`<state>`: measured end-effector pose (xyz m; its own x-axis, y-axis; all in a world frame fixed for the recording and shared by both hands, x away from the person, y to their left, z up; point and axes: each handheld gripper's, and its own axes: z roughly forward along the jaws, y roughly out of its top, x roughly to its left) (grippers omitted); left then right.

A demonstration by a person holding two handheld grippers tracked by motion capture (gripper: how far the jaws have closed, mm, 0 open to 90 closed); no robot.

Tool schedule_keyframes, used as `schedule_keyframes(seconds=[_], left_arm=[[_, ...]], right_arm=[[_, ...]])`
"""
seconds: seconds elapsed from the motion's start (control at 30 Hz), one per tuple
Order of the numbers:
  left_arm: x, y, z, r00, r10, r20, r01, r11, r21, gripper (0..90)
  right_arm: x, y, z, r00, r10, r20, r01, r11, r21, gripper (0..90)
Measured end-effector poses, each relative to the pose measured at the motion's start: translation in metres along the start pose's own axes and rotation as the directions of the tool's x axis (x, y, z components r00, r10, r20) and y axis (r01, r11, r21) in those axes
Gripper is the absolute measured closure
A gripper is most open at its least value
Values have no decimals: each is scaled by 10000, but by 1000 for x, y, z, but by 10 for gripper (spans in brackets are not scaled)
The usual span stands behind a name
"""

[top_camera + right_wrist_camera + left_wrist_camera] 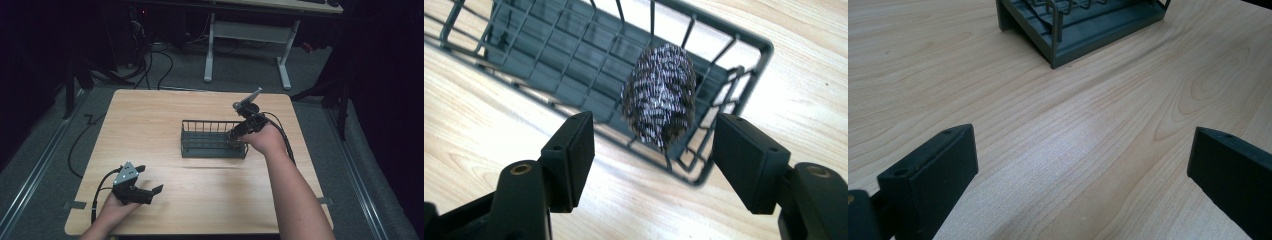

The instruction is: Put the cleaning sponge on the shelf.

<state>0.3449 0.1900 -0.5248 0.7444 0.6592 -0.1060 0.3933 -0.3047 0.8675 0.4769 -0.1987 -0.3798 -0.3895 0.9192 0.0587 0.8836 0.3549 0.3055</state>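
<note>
A lab: wooden table (150,130) on grey carpet, floor cables (150,65), dark curtains.

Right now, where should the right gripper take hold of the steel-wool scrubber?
Probably across the middle of the scrubber, coming from above the rack. It is a rounded, springy wad at the rack's end, and the open right gripper already straddles it.

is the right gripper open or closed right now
Open. Its jaws stand wide apart either side of the steel scrubber, touching nothing, just above the wire rack.
</note>
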Motion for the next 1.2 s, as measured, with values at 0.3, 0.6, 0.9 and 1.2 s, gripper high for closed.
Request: schedule_keyframes(seconds=[0.3,0.6,0.9,1.2], left_arm=[[-2,0,4,9999,111,42,-112,9999,130,4],[-2,0,5,9999,166,23,-166,9995,268,5],[-3,0,6,9997,227,62,-229,9994,269,5],[-5,0,8,9995,291,102,-294,9989,353,5]], right_arm=[[-2,-39,-8,10000,55,-5,-55,9968,-804,329],[-4,-76,-4,9996,-263,-40,254,9869,-1596,329],[-6,-130,16,9985,-454,-315,318,9385,-3438,327],[-3,-194,46,9980,-621,131,599,8542,-5165,299]])
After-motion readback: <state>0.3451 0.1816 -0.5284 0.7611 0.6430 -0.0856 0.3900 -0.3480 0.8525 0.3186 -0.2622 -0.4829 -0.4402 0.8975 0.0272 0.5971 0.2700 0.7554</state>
